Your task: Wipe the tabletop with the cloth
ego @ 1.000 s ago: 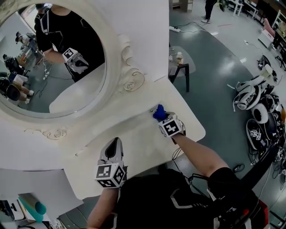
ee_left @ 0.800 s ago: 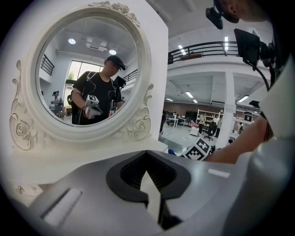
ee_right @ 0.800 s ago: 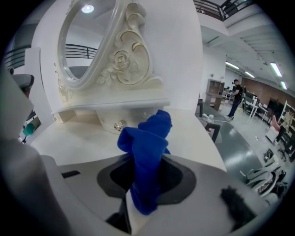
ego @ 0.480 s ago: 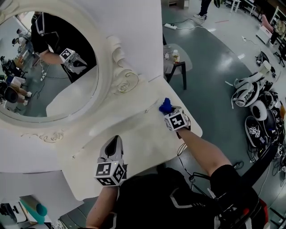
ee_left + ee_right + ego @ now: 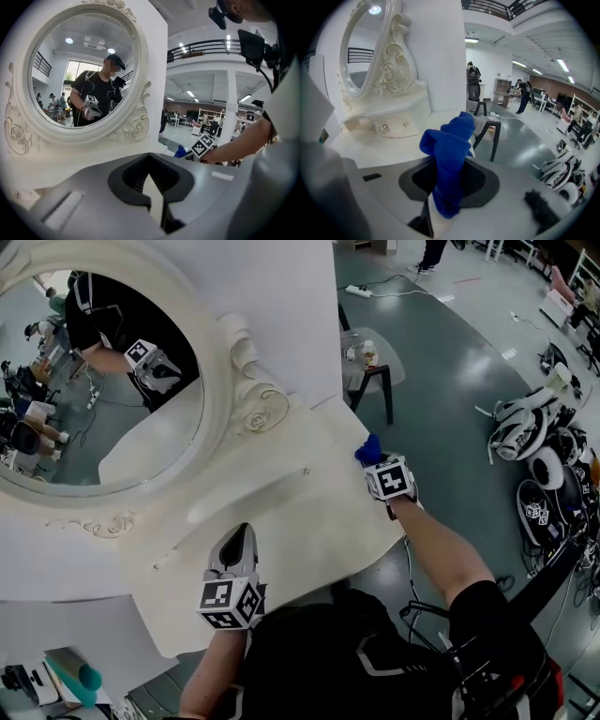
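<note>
Crumpled blue cloth (image 5: 367, 446) grasped in right hand-held gripper (image 5: 374, 459) at white worktop (image 5: 281, 512) right edge; ornate white mirror (image 5: 246, 381) beside; left hand-held gripper (image 5: 239, 536) clenched, empty.

The room was bright. Long ceiling lights (image 5: 471, 40) shone from above and left pale shiny patches on the grey floor (image 5: 469, 427). The white tabletop (image 5: 281, 512) looked soft and even, with only faint shadows. Both gripper views were round, black at the corners, and they bent straight lines near the edges. Up close, the blue cloth (image 5: 450, 159) looked a bit fuzzy.
</note>
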The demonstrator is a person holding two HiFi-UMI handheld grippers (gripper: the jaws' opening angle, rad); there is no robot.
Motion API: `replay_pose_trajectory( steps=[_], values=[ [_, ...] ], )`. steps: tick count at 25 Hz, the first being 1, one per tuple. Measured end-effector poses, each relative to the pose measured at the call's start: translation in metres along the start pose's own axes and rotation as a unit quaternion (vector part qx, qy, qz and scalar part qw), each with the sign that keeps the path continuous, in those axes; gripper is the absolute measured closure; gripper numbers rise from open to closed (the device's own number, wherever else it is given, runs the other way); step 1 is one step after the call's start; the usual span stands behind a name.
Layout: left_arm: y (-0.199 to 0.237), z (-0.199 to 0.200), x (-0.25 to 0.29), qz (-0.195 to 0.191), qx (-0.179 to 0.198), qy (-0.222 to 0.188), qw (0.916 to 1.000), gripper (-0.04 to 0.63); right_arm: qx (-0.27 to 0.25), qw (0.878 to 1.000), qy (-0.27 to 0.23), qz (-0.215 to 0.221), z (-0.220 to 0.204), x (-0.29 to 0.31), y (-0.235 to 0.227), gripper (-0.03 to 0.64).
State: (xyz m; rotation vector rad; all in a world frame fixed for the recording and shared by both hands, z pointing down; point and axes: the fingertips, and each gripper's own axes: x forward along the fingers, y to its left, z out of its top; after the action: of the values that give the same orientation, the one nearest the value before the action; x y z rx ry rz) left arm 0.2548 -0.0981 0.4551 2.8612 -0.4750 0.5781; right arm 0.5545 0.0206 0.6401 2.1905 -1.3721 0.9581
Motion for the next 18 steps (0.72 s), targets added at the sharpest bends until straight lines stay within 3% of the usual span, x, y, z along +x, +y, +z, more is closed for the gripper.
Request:
replay_pose_trajectory(
  steps=[11, 18],
  values=[
    [0.002, -0.008, -0.016, 0.015, -0.001, 0.008, 0.9999, 0.586, 0.035, 0.999, 0.002, -0.040, -0.009, -0.006, -0.041, 0.494],
    [0.003, -0.010, -0.031, 0.016, -0.005, -0.004, 0.9998, 0.586, 0.019, 0.999, -0.005, -0.051, -0.005, -0.023, -0.032, 0.494]
  ],
)
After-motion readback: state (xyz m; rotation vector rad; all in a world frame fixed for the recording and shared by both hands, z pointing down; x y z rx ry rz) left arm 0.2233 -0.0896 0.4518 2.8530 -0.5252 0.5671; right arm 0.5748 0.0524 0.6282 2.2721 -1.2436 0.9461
